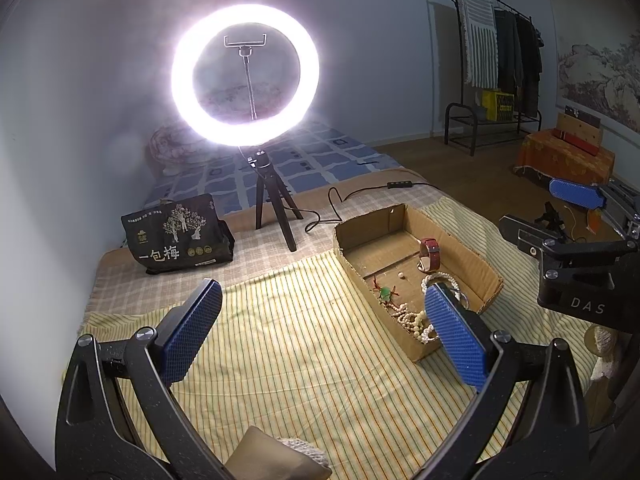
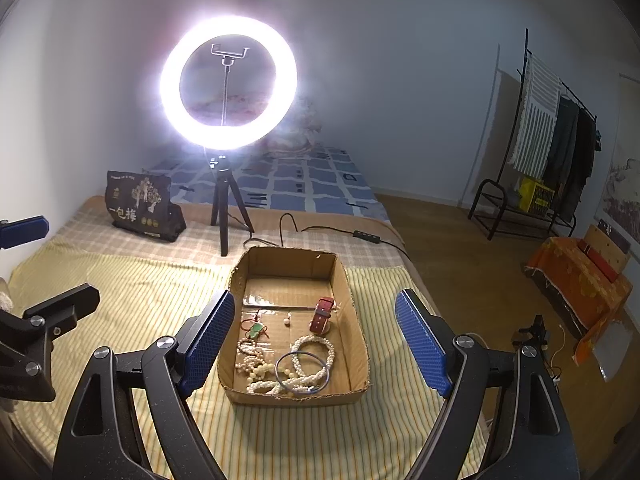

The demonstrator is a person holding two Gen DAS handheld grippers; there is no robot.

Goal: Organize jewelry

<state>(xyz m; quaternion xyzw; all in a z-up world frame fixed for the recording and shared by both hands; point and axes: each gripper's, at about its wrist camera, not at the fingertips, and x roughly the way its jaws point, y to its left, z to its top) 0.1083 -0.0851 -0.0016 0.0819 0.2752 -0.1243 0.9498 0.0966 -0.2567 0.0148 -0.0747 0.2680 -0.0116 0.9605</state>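
Observation:
A shallow cardboard box lies on the striped cloth; it also shows in the left wrist view. Inside it are a red-strapped watch, white pearl strands, a blue bangle, cream bead strings, a green pendant on red cord and a loose pearl. My right gripper is open and empty, above the box's near half. My left gripper is open and empty, over the cloth left of the box; its right finger hides part of the pearls.
A lit ring light on a small tripod stands behind the box, its cable trailing right. A black printed bag stands at the back left. The bed's right edge drops to a wooden floor with a clothes rack.

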